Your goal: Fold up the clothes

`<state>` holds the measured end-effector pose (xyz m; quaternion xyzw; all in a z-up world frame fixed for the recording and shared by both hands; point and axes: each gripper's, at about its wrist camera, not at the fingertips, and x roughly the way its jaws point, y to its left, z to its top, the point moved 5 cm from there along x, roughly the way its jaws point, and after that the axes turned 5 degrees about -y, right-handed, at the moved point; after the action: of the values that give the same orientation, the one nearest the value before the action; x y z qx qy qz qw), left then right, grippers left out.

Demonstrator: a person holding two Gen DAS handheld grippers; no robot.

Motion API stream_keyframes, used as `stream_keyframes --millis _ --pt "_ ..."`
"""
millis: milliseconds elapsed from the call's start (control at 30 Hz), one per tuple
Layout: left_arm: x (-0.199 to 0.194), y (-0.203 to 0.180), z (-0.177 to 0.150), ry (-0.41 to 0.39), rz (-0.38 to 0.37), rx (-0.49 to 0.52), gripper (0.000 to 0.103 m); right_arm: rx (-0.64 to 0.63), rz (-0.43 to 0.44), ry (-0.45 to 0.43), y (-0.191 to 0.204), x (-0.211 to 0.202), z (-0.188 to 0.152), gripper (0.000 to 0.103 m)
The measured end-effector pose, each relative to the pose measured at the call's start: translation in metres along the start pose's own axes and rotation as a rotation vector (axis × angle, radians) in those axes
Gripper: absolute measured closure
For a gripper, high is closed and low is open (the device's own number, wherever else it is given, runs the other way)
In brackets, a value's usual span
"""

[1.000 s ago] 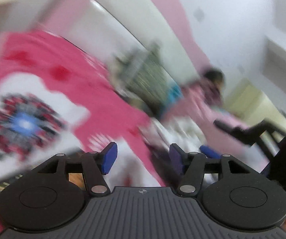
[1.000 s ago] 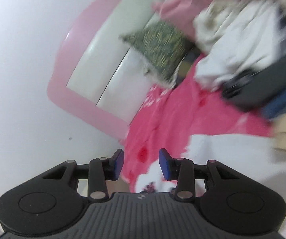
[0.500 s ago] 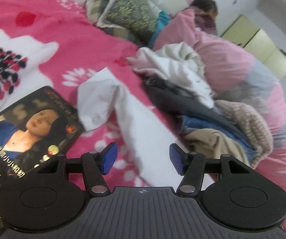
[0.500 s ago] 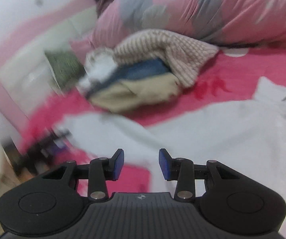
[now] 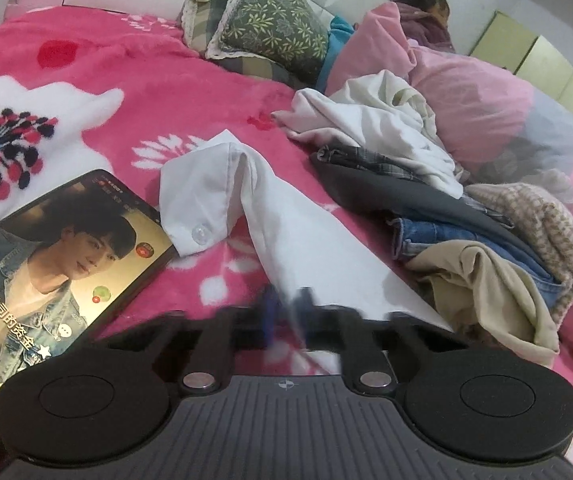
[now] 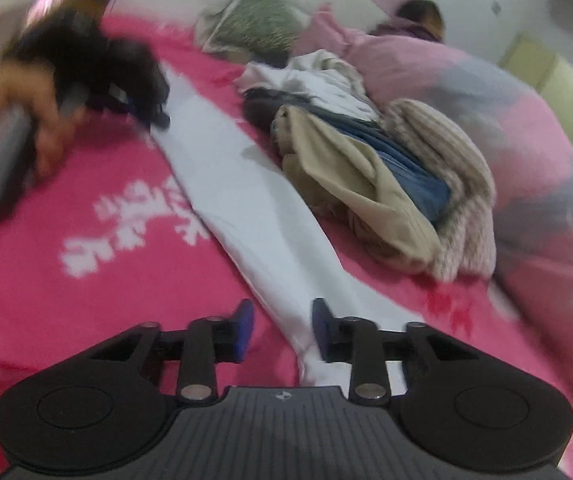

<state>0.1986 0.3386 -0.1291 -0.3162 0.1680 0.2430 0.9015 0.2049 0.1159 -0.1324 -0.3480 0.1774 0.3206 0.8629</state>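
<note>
A white shirt sleeve [image 5: 254,208] stretches across a pink blanket [image 5: 98,80], its near end between the blurred, nearly closed jaws of the left gripper [image 5: 286,312]. A lit phone [image 5: 58,256] lies left; piled clothes [image 5: 446,216] right.

The left gripper [image 5: 286,312] and the right gripper [image 6: 282,330] are built alike: a ribbed dark grey body flanked by two round black discs, with black linkage arms pinned by silver screws. A small crosshair mark is printed at the body's centre. The jaws are tipped with blue pads [image 6: 243,330].
</note>
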Motion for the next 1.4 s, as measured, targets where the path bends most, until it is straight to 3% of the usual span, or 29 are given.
stream_keyframes --millis 33,267,400,500,567,633,667,800,933,1067,1133,1233,1367,1400 --pt "0.000 0.000 -0.001 -0.005 0.007 0.004 0.103 -0.014 -0.005 0.018 0.002 0.007 -0.002 0.103" --pt "-0.025 0.014 0.001 -0.031 0.036 -0.084 0.103 0.062 0.095 0.038 0.002 0.003 -0.009 0.103" --pt "-0.019 0.017 -0.001 0.009 0.048 -0.099 0.103 0.090 0.160 0.041 0.000 0.003 -0.014 0.102" --pt "-0.018 0.019 -0.001 0.019 0.048 -0.109 0.103 0.181 0.204 0.033 -0.028 0.006 -0.009 0.100" --pt "-0.018 0.020 -0.001 0.023 0.046 -0.116 0.103 0.221 0.189 0.033 -0.051 0.019 -0.008 0.097" --pt "-0.018 0.021 0.000 0.026 0.044 -0.122 0.103 0.261 0.174 0.033 -0.075 0.032 -0.007 0.076" --pt "-0.017 0.021 0.000 0.028 0.043 -0.125 0.103 0.282 0.167 0.033 -0.087 0.038 -0.007 0.071" --pt "-0.018 0.023 0.000 0.032 0.039 -0.136 0.103 0.358 0.140 0.035 -0.133 0.065 -0.005 0.070" --pt "-0.017 0.022 0.001 0.031 0.038 -0.131 0.103 0.276 0.258 0.120 -0.132 0.103 -0.011 0.070" --pt "-0.016 0.023 0.001 0.037 0.037 -0.136 0.103 0.183 0.376 0.122 -0.124 0.108 -0.004 0.065" --pt "-0.015 0.023 0.001 0.038 0.038 -0.137 0.103 0.164 0.412 0.128 -0.122 0.107 -0.002 0.060" --pt "-0.014 0.023 0.000 0.039 0.041 -0.135 0.103 0.133 0.435 0.151 -0.117 0.108 -0.004 0.059" --pt "-0.013 0.023 0.000 0.037 0.046 -0.131 0.103 0.124 0.424 0.157 -0.111 0.106 -0.007 0.067" --pt "-0.013 0.022 0.000 0.036 0.047 -0.130 0.103 0.114 0.409 0.153 -0.110 0.104 -0.006 0.089"
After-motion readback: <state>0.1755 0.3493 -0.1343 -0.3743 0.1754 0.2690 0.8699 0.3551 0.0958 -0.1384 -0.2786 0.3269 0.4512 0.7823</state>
